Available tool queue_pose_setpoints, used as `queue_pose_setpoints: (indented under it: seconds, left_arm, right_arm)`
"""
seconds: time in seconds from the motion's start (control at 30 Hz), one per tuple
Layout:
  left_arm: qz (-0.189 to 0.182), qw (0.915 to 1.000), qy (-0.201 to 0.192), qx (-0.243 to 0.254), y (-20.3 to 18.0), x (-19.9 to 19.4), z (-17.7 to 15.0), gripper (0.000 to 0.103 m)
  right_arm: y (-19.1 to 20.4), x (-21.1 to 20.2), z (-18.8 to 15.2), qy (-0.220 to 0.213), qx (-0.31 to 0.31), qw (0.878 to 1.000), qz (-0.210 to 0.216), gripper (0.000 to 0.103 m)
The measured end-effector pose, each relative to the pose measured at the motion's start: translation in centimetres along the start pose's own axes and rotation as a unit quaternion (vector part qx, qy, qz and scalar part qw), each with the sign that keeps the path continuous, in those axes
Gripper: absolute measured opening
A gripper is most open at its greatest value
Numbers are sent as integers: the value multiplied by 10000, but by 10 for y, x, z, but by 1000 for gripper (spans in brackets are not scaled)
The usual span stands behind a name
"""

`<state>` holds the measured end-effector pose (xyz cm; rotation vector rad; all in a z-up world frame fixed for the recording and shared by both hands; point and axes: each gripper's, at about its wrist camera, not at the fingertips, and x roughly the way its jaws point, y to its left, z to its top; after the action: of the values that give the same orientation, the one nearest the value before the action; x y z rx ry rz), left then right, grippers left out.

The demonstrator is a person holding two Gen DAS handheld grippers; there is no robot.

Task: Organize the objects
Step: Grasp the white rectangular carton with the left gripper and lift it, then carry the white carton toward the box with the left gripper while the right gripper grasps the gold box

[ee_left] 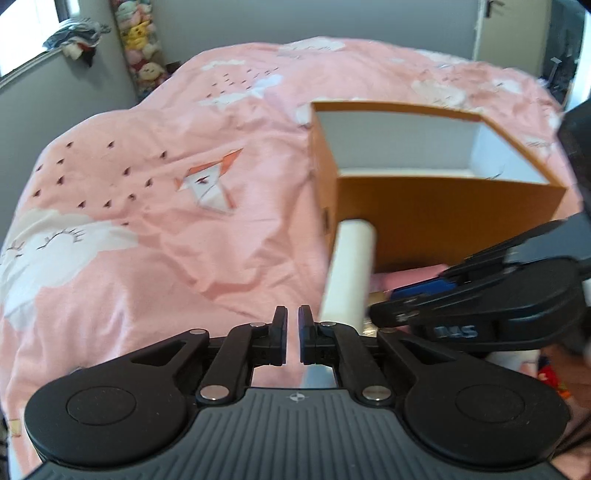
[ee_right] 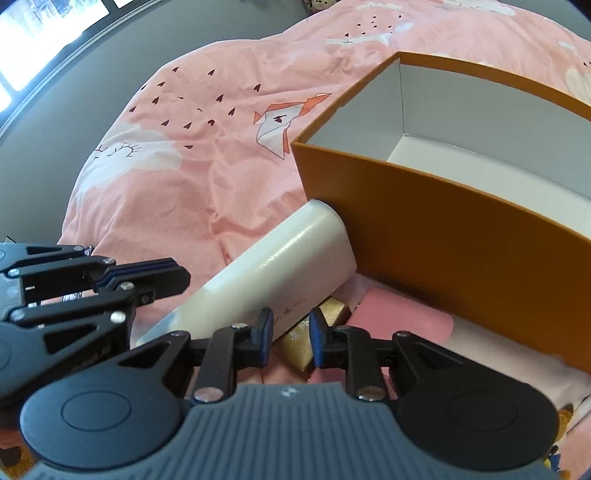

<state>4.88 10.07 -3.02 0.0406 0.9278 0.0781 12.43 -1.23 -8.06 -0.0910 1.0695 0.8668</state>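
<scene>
An open orange box (ee_left: 443, 206) with a white inside stands on the pink bed; it fills the right of the right wrist view (ee_right: 461, 236). A cream cylinder (ee_left: 351, 269) lies on the bedding with its far end against the box's near wall, also in the right wrist view (ee_right: 273, 277). A small gold box (ee_right: 314, 343) and a flat pink object (ee_right: 402, 321) lie by the box's base. My left gripper (ee_left: 292, 332) is nearly shut and empty, left of the cylinder. My right gripper (ee_right: 291, 336) is slightly open and empty, just over the cylinder's near end and the gold box.
The pink duvet (ee_left: 166, 184) with cloud and bird prints covers the bed. Stuffed toys (ee_left: 140, 40) hang in the far left corner by a window sill (ee_left: 33, 62). A door (ee_left: 517, 26) is at the far right. Grey walls surround the bed.
</scene>
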Motion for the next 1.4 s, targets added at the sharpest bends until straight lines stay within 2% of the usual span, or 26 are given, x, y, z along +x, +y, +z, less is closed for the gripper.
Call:
queue_pose_setpoints:
  seconds: [0.07,0.17,0.27,0.37,0.47,0.6,0.67,0.8,1.0,1.03,1.07,1.17,1.2,1.4]
  left_arm:
    - [-82,9997,-135,205,-6,-6,1,20]
    - [99,9964,-317,778,-28,-10,1,25]
    - [224,9917,-265,1235,-46,-1,-3,29]
    - [135,9884,-106,1506,-59,10,-5,35]
    - [147,9864,0,1636,-64,19,-6,38]
    - [100,9875,303,1541,-59,36,1,38]
    - [16,9879,413,1497,-57,40,4,36]
    - [-218,9894,611,1302,-51,46,11,31]
    - [-445,9936,706,765,-30,34,20,31]
    - [-505,9937,726,693,-26,31,22,31]
    - [-558,9937,747,627,-23,28,24,31]
    - [-683,9931,815,489,-12,23,29,31]
    - [-697,9931,830,455,-9,22,31,31]
    - [-783,9937,753,283,9,16,34,31]
  right_arm:
    - [-2,0,1,-1,49,10000,36,24]
    - [-9,-2,4,-69,211,9997,-34,24]
    - [-16,-7,4,-131,293,9994,-144,24]
    - [-23,-8,3,-159,390,9991,-1,24]
    - [-28,-5,0,-179,496,9985,165,24]
    - [-34,-6,-1,-185,536,9983,98,24]
    - [-36,-8,-3,-211,466,9987,37,24]
    - [-44,-5,-5,-69,296,9994,188,25]
    - [-39,-5,0,126,-565,9979,290,26]
    - [-35,-4,1,204,-801,9960,337,27]
    - [-30,-3,2,274,-1065,9932,372,35]
    - [-8,7,5,441,-1901,9801,366,55]
    - [-2,12,7,510,-2177,9741,344,58]
    - [17,45,13,1028,-3298,9380,291,64]
